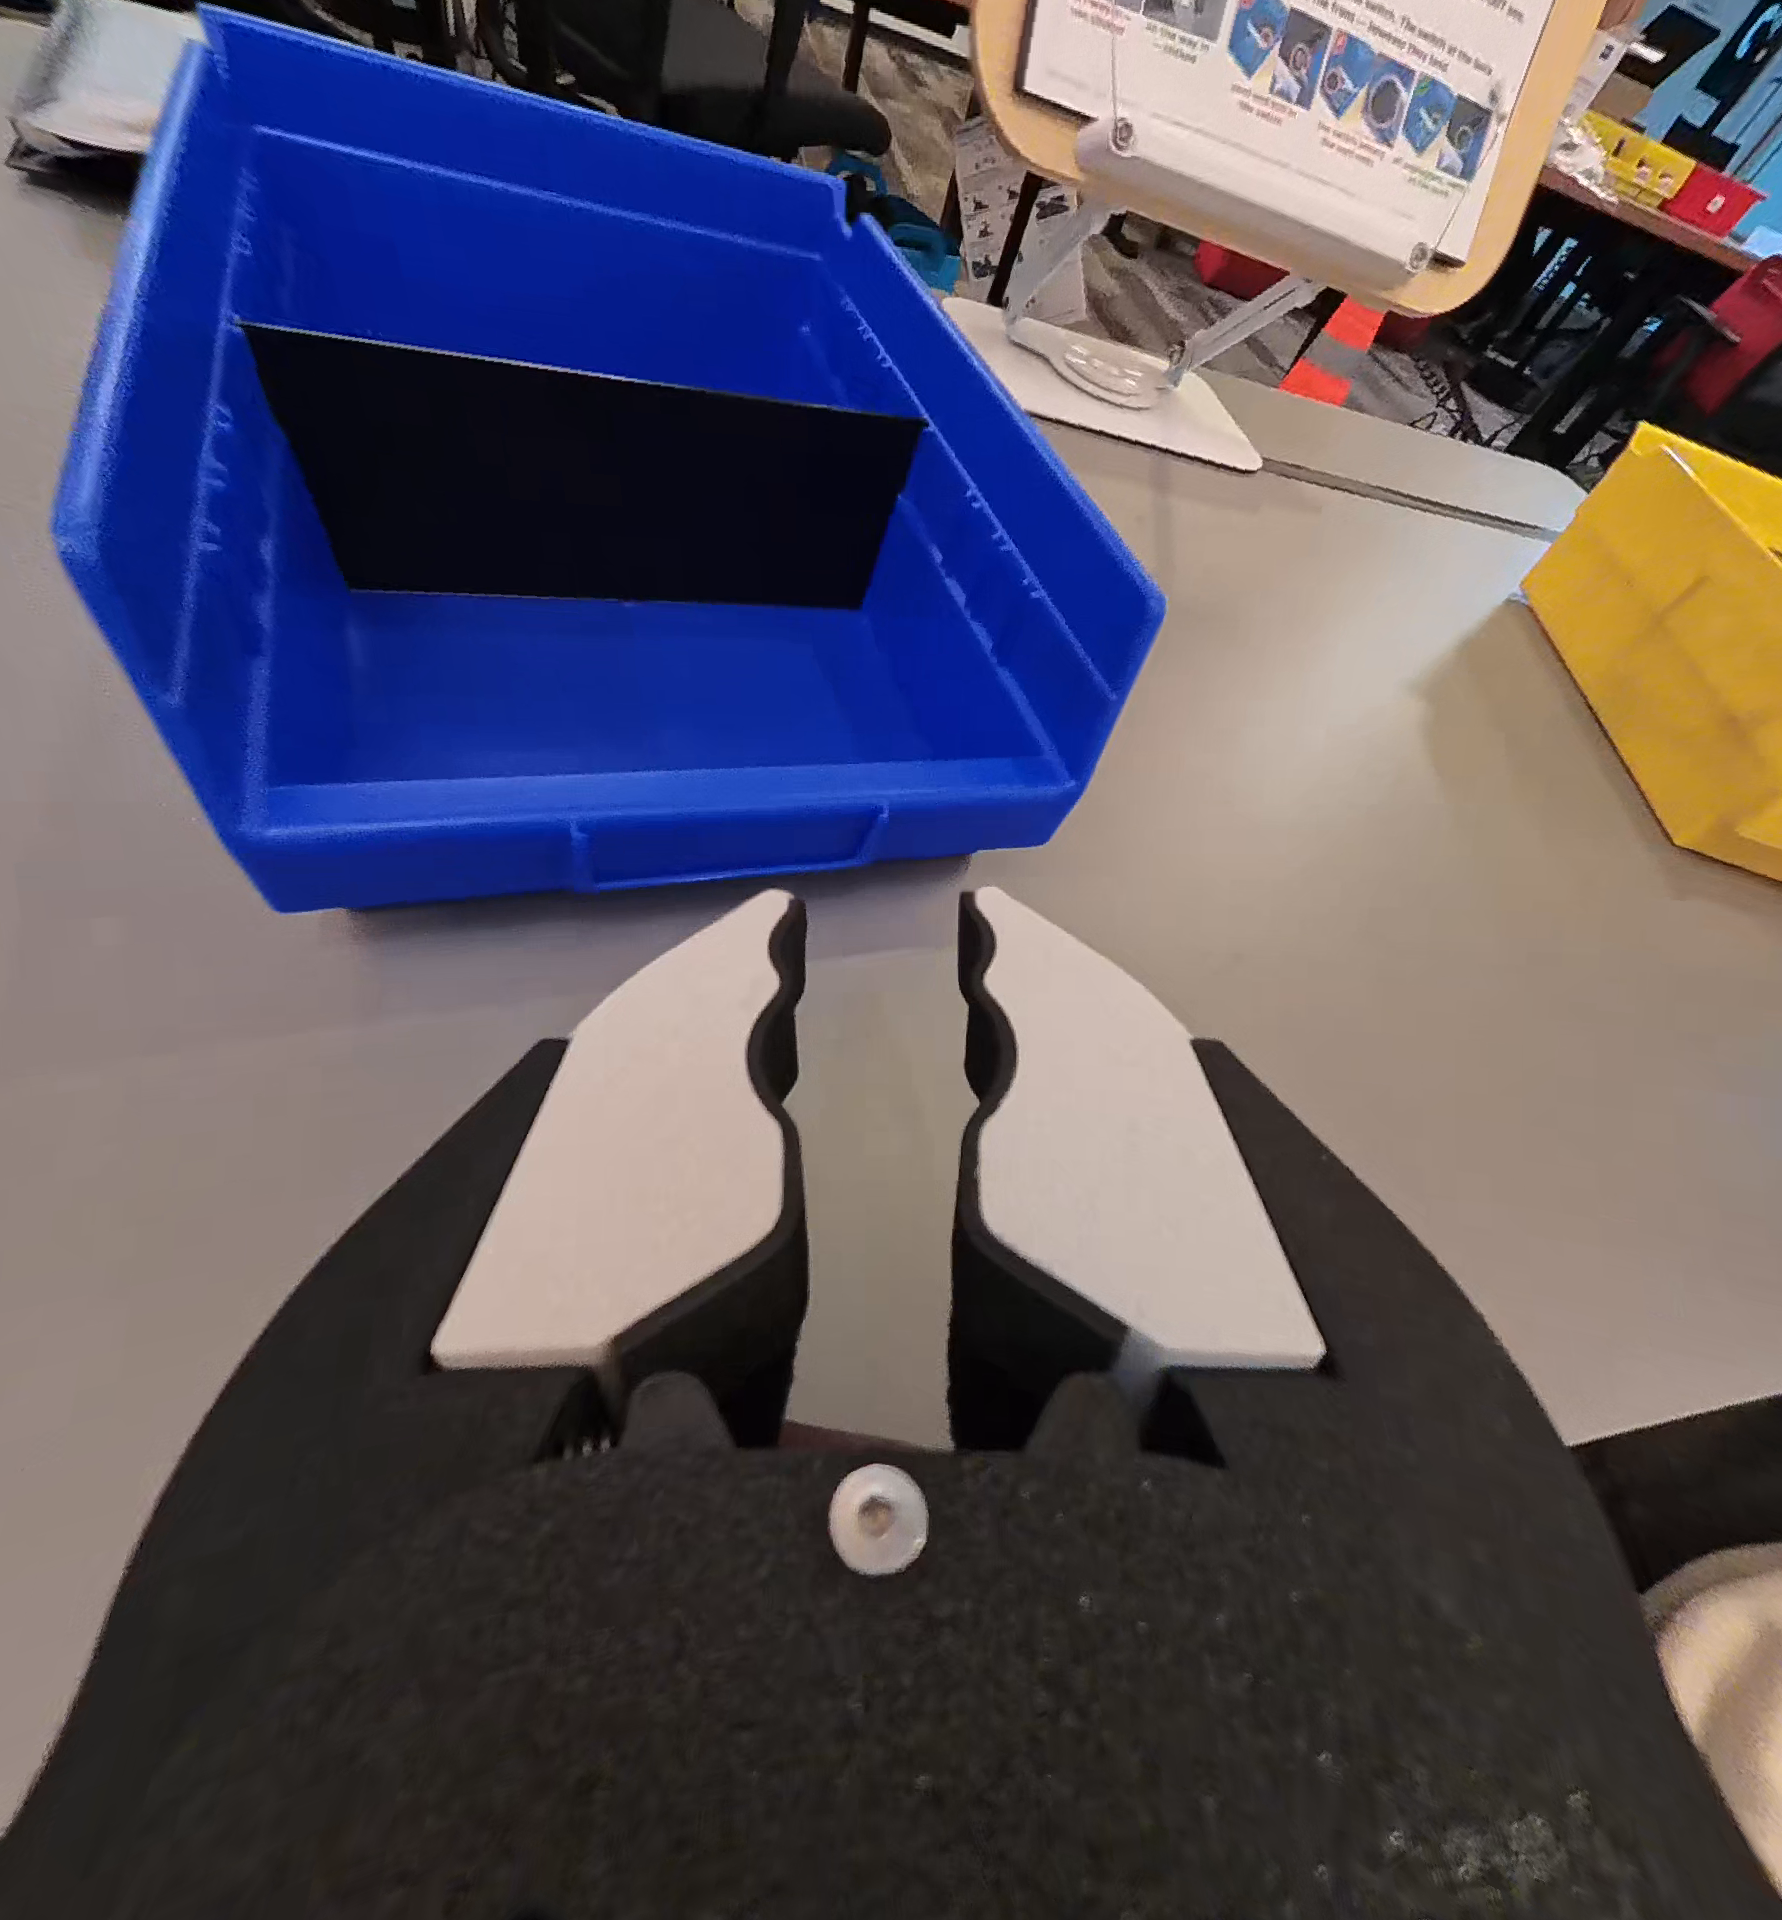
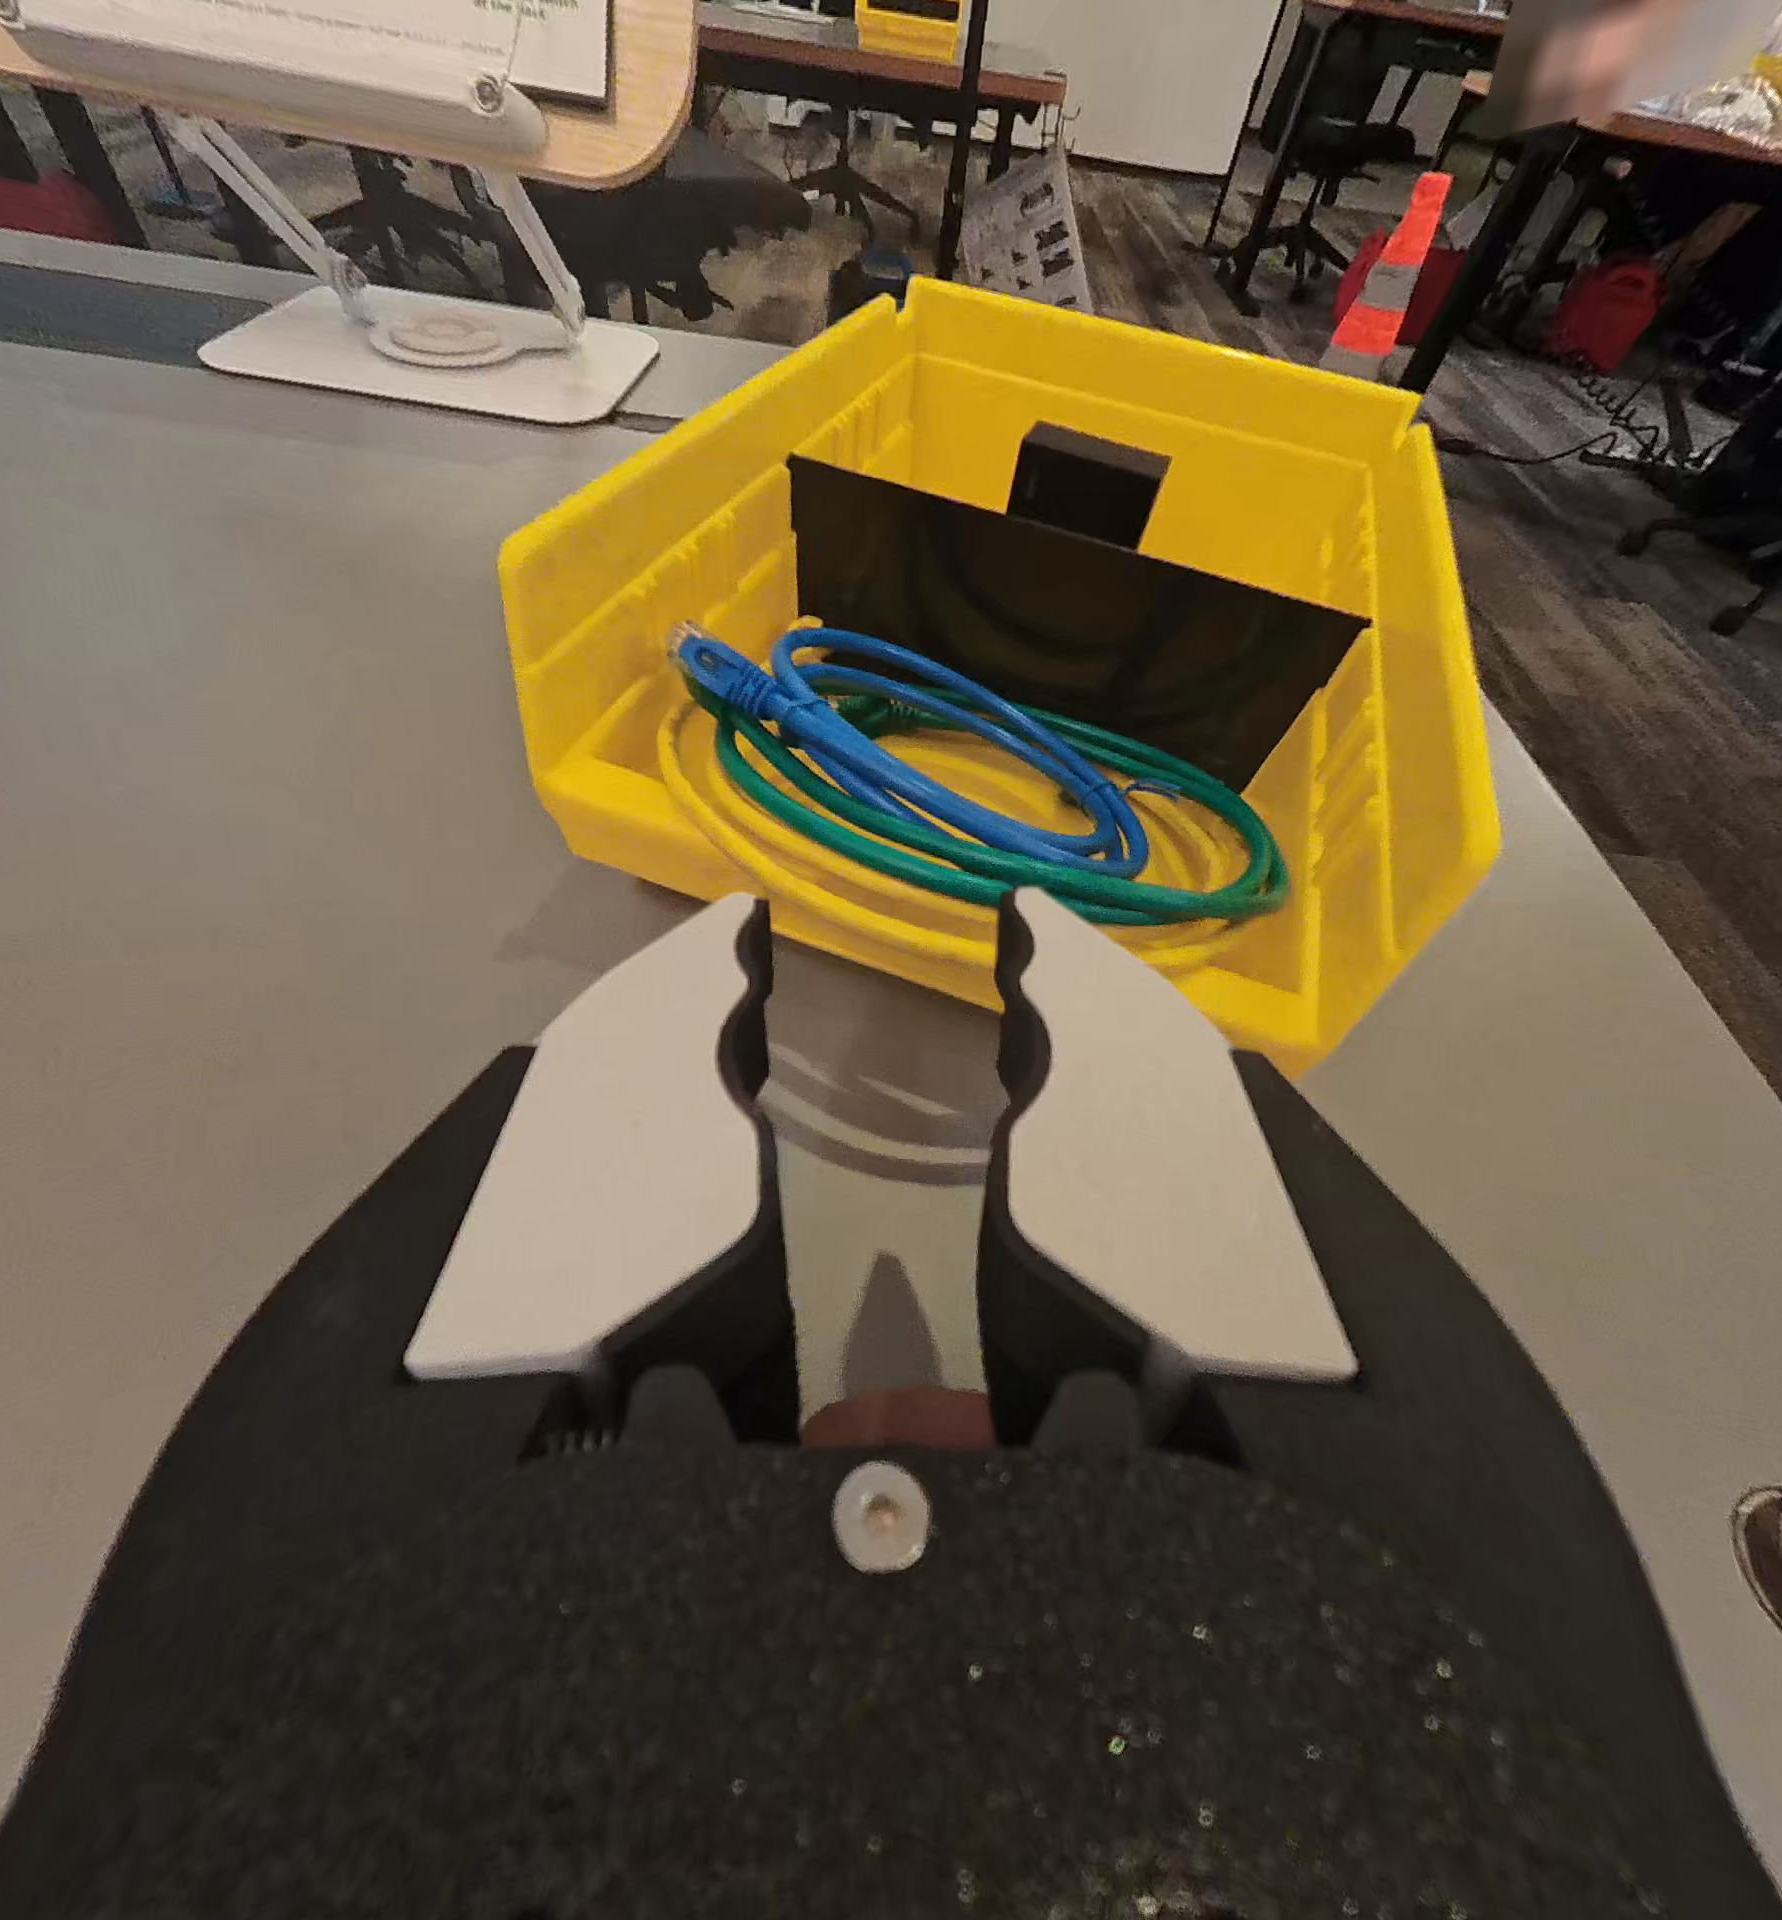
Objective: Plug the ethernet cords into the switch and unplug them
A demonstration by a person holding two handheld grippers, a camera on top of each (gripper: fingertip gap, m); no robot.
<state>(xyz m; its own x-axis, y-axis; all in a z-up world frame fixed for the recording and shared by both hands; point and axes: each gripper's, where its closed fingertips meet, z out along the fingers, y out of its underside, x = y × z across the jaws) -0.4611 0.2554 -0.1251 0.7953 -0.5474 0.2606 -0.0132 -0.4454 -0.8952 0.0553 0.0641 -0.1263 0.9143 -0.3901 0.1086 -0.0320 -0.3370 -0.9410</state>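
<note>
While the left tool [image 1: 882, 914] hangs low over the grey desk [image 1: 1282, 883], its two pale fingers stand apart with bare desk showing between them — it is released and grips nothing. Just ahead of its tips sits a blue bin [image 1: 513, 821], its low front wall toward the camera. A black divider [image 1: 596, 488] crosses the bin from side to side, and the near compartment holds nothing that can be seen. To the right, near the desk's edge, a corner of a yellow bin [image 1: 1687, 665] shows. Behind both, a white stand [image 1: 1105, 384] carries a wooden board with a printed sheet.

From the right wrist, the right tool [image 2: 882, 914] likewise has its fingers spread, with nothing between them but desk [image 2: 243, 831] and the yellow bin's front lip — released too. The yellow bin [image 2: 1386, 935] lies directly ahead, touching the tips in the picture, though I cannot tell whether they really meet it. In its near compartment three ethernet cords are coiled together: a blue cord [image 2: 928, 790] on top with its plug pointing to the left wall, a green cord [image 2: 1209, 883] under it, and a yellow cord [image 2: 721, 821] outermost. A black divider [image 2: 1074, 623] closes off the far compartment, where a black box-like thing [image 2: 1089, 483] stands up above it — it may be the switch, but that is not clear. The white stand [image 2: 430, 353] is at the far left.
</note>
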